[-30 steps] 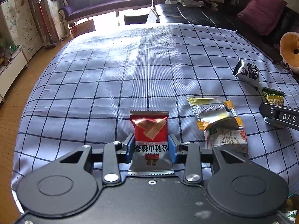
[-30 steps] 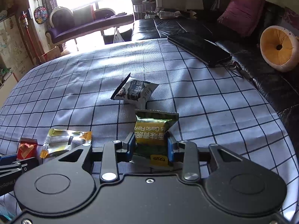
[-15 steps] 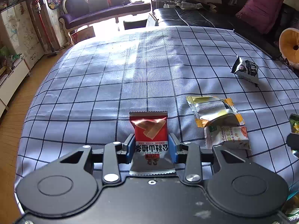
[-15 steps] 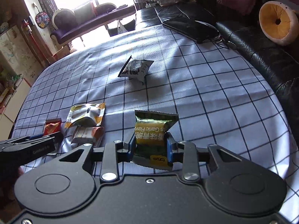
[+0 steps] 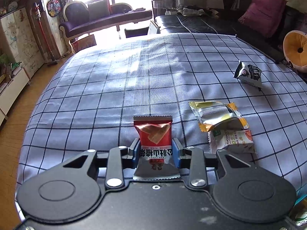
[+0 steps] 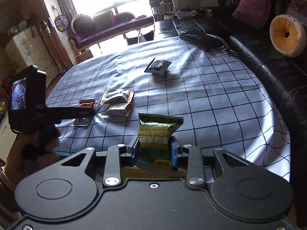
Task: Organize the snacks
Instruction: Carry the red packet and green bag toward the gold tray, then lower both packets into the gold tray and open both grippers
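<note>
A red snack packet (image 5: 153, 132) stands upright between the blue pads of my left gripper (image 5: 155, 149), which is shut on it and closing tighter just above the checked tablecloth (image 5: 115, 95). My right gripper (image 6: 154, 149) is shut on a green garlic-flavour packet (image 6: 155, 132), held above the cloth's near edge. In the right wrist view the left gripper (image 6: 84, 113) shows at the left in a person's hand, with the red packet (image 6: 87, 103) in it.
On the cloth lie a yellow-silver packet (image 5: 216, 115), a white-orange packet (image 5: 232, 141) and, farther off, a black-and-white packet (image 5: 248, 74). A dark flat device (image 6: 201, 40) rests at the far right edge. A black sofa (image 6: 268, 57) with a round yellow cushion (image 6: 286, 35) borders the right side.
My right gripper has drawn back and up from the table with the green packet, leaving the left wrist view. The left gripper and red packet have stayed put.
</note>
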A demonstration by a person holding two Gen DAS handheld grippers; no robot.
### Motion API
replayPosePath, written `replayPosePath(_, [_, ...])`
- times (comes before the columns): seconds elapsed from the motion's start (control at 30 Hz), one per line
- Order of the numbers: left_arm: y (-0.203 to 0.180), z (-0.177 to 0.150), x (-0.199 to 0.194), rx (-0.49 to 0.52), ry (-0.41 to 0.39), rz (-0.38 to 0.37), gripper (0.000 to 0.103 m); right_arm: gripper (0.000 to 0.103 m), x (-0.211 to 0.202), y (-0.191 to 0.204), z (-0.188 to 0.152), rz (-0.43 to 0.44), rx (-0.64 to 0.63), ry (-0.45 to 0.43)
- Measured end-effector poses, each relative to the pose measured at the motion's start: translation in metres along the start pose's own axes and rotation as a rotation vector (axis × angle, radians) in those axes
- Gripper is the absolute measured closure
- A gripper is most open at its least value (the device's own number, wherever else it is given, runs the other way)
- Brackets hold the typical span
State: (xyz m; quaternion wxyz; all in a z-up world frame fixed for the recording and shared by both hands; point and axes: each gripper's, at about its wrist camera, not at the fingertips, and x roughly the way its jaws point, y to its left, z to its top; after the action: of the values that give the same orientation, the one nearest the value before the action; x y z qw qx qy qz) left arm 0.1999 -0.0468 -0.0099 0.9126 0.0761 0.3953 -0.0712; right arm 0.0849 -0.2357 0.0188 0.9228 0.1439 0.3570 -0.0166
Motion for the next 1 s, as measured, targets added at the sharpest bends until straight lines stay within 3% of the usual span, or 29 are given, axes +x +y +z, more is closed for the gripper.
replayPosePath(0.13, [0.001, 0.007, -0.01, -0.012, -0.004, 0.025, 0.068, 0.061, -0.001, 0.006, -0.007, 0.012, -0.031, 0.007])
replayPosePath(0.47, [0.009, 0.01, -0.075, -0.066, 0.008, -0.047, 0.068, 0.061, 0.006, 0.004, -0.014, 0.01, -0.024, 0.04])
replayPosePath(0.73, [0.007, -0.014, -0.119, -0.061, 0.053, -0.086, 0.068, 0.061, 0.005, 0.005, -0.016, 0.015, -0.026, 0.05])
replayPosePath(1.0, [-0.005, -0.052, -0.136, -0.035, 0.137, -0.101, 0.068, 0.061, 0.003, 0.011, -0.017, 0.032, -0.039, 0.057])
